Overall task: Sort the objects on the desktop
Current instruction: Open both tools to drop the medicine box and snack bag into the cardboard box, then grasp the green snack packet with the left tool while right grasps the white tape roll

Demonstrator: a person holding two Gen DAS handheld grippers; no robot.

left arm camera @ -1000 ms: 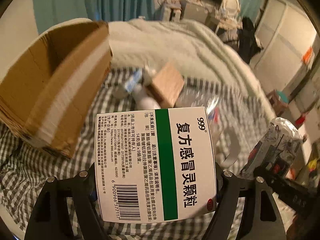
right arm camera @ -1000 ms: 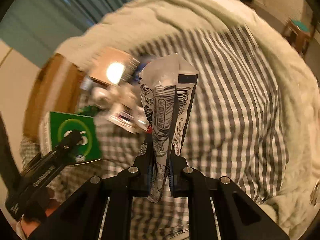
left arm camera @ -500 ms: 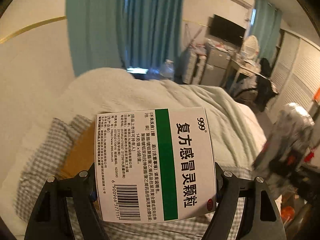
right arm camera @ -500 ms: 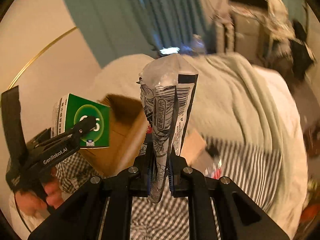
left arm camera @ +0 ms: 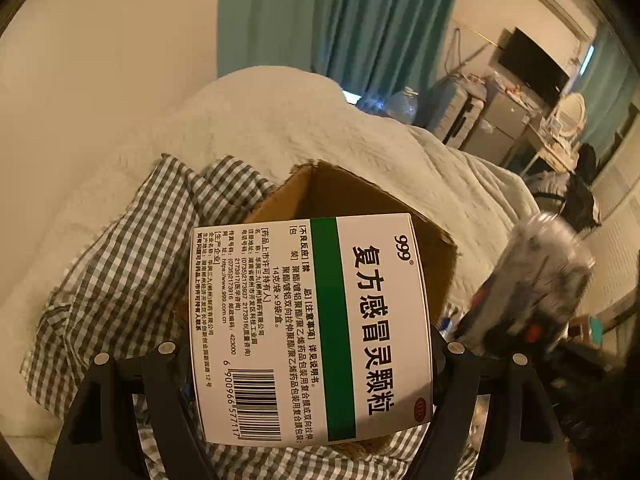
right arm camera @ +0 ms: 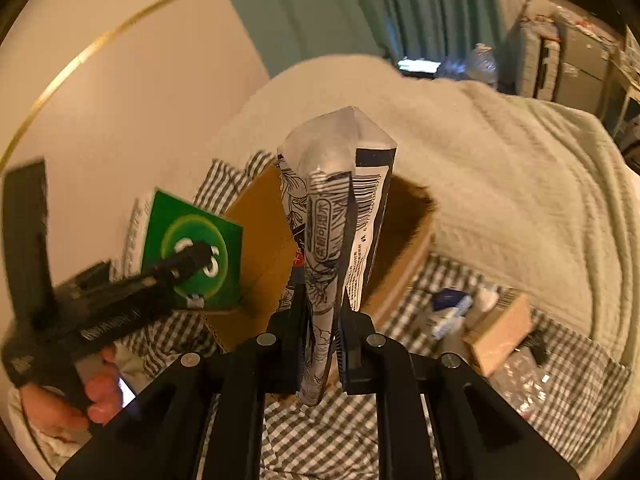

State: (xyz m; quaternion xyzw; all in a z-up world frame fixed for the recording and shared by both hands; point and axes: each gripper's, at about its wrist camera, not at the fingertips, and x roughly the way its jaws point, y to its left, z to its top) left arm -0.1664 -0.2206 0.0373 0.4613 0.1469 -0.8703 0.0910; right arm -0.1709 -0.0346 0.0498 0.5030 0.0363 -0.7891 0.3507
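A second ago both of my tools were low over the checked cloth (right arm camera: pixel 472 408) on the bed, with the clutter filling the views; since then I have carried them up and across, and the open cardboard box (left arm camera: pixel 360 200) now sits right behind what I hold. My left tool (left arm camera: pixel 310 354) is clamped wide on the white-and-green medicine box (left arm camera: pixel 308 328), pads pressed on its two sides, and my right tool (right arm camera: pixel 324 336) is pinched nearly shut on the lower end of the printed snack packet (right arm camera: pixel 336 208), which stands upright from the jaws. I judge both pieces are picked and nearly over the carton, so what remains is lowering and letting go. The left wrist view gives me the medicine box's label side, the carton's far rim and brown inside beyond it, and the right-hand load only as a dark blur at the right edge. The right wrist view shows what the left cannot: the green face of the medicine box just left of the carton's near wall, my hand (right arm camera: pixel 68 400) on the grip, and the unsorted things lying to the right on the cloth, a small brown carton (right arm camera: pixel 500 332), a blue-and-white pack (right arm camera: pixel 450 308) and crinkled clear plastic (right arm camera: pixel 520 380).
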